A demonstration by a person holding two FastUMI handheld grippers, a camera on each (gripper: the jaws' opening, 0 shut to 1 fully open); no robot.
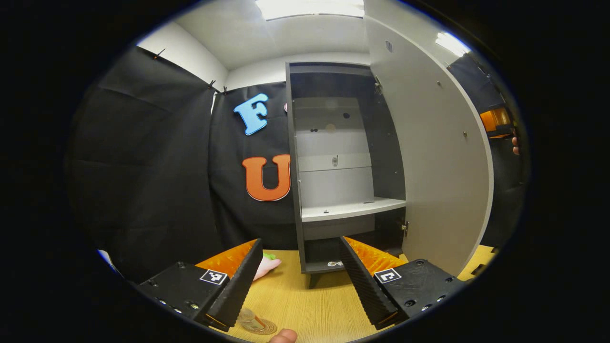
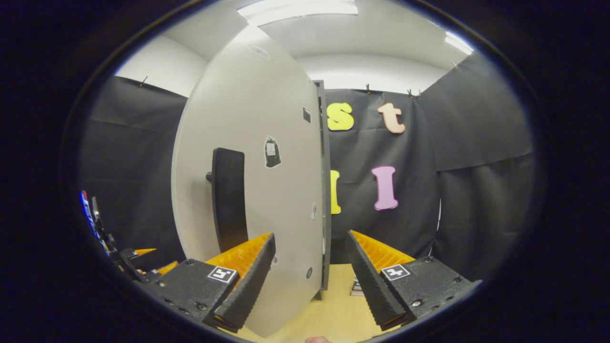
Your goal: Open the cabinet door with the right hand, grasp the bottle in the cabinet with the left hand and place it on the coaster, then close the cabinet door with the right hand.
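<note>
Door open, shelves bare | both grippers spread, empty | coaster at 6 o'clock (bottle apparently placed) | you close next.

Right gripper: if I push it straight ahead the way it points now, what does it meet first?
Most likely the open cabinet door. The right gripper is open, and the door's free edge sits between its fingers, so the edge would slide deeper between them before anything else. How far off the door is cannot be judged here.
</note>
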